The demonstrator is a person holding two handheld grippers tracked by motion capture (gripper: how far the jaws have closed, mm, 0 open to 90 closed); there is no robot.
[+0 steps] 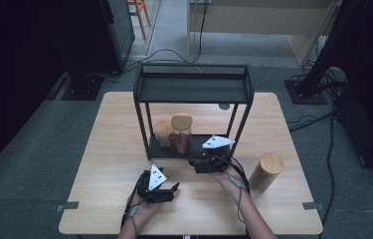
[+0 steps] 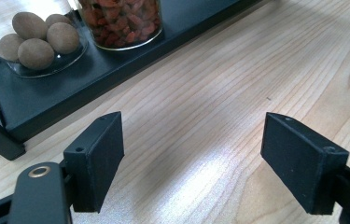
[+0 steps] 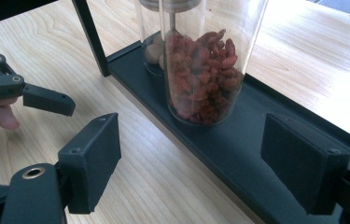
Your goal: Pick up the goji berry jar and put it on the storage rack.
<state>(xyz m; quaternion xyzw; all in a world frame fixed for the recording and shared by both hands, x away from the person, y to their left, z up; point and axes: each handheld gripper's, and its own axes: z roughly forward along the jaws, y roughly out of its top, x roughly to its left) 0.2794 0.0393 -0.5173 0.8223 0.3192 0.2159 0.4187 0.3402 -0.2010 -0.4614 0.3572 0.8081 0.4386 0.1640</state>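
Jars are your work here, and two of them already stand on the bottom shelf of the black rack (image 1: 192, 89): the jar of red berries (image 3: 204, 70), which rises straight ahead of your right fingers (image 3: 189, 163), and just behind it the shorter jar of brown nuts (image 2: 39, 39), up and to the left of your left fingers (image 2: 191, 161). Both pairs of fingers are spread apart and grasp nothing; the right pair hangs over the shelf's front edge with the berry jar ahead of them, not between them, while the left pair hovers above bare bench. One wooden-lidded canister (image 1: 266, 172) waits on the bench, well off to the outside of your right hand; what it holds cannot be seen. Judging by this, shelving looks about two-thirds finished, with that canister still to place and the top shelf empty.
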